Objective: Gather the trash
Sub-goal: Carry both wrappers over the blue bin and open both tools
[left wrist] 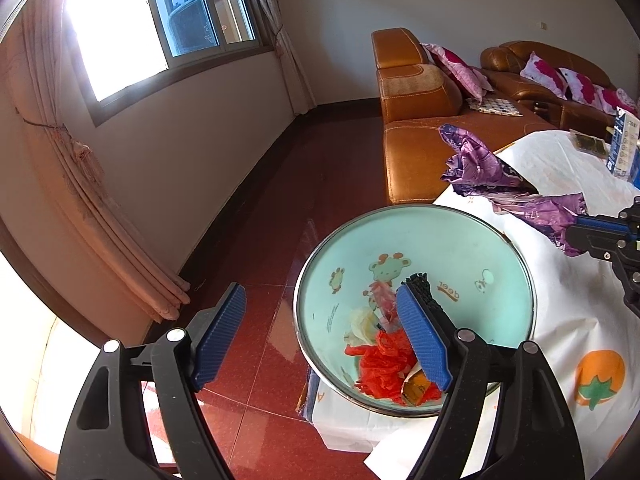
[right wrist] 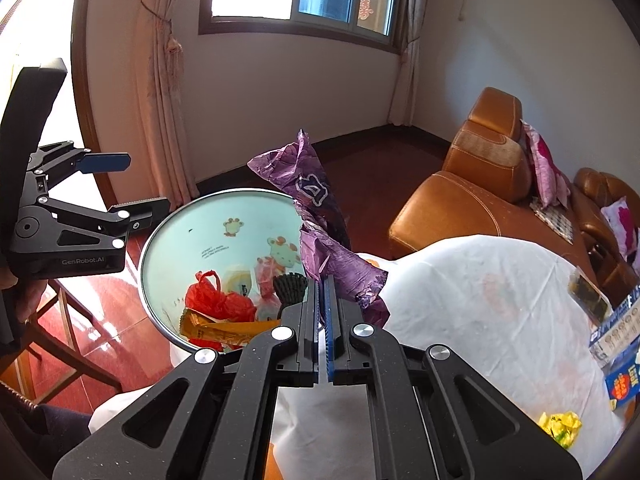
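Note:
A round mint-green trash bin (left wrist: 460, 248) with cartoon animals inside stands beside the table; it also shows in the right wrist view (right wrist: 208, 224). It holds a red plastic bag (left wrist: 380, 364), an orange wrapper (right wrist: 224, 326) and other scraps. My right gripper (right wrist: 325, 284) is shut on a crumpled purple wrapper (right wrist: 316, 216) and holds it above the table edge, next to the bin's rim; the wrapper shows in the left wrist view (left wrist: 492, 176). My left gripper (left wrist: 320, 320) is open and empty, over the bin's near left rim.
A table with a white cloth (right wrist: 480, 300) carries a yellow crumpled wrapper (right wrist: 560, 426) and blue boxes (right wrist: 616, 336) at its right. An orange leather sofa (left wrist: 416, 120) with pink cushions stands behind. A red tiled floor (left wrist: 260, 240) lies left of the bin.

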A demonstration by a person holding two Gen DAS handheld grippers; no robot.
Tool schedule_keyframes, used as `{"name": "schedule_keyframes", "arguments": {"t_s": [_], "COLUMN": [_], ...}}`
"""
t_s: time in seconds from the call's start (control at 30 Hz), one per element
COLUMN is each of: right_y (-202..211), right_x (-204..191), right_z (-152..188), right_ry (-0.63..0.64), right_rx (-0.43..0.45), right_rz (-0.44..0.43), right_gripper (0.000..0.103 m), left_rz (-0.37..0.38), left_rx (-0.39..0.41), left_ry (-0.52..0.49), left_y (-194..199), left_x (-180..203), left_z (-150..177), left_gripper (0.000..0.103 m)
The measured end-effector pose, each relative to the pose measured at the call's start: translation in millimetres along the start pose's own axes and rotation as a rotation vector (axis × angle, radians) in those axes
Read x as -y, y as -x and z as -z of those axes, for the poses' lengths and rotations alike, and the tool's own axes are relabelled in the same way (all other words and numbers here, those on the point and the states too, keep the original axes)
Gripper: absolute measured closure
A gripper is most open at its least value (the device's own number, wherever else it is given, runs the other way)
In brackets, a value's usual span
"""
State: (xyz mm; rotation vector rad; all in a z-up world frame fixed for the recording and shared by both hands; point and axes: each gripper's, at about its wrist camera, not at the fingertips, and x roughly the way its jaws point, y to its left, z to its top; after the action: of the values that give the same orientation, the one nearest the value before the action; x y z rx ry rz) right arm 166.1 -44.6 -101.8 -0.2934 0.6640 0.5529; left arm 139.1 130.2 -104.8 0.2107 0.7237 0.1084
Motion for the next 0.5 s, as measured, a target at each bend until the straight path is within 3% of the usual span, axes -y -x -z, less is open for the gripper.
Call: {"name": "schedule_keyframes", "arguments": {"t_s": [0.07,0.1,0.13,0.2,0.5], "right_y": [-3,-3,-4,-4,24], "right_x": [-3,-5,-5,-3,12], "right_z": [-1,-1,-1,-1,9], "right_ry": [0.019,0.028,0.03,0.014,-0.042], "right_rx": [-0.004,0.008,0.01,0.014,0.034], "right_rz": [-0.003,-0.002,-0.004,-0.007,0.056], "right_gripper": [0.098,0.09,0.073,0.058,0.046], "left_rz": [-0.002,-0.002,-0.002,-0.001,0.006], "left_rx": [-0.004,-0.006,-0.007,-0.009,-0.012], "left_ry": [0.001,0.001,0.001,-0.002,-0.026], "left_y": [-1,-2,-2,-3,-3], "left_x": [-1,-1,-1,0,10], "left_z": [-1,0,0,0,1], "left_gripper": [0.026,0.026,0.025,0.025,0.022]}}
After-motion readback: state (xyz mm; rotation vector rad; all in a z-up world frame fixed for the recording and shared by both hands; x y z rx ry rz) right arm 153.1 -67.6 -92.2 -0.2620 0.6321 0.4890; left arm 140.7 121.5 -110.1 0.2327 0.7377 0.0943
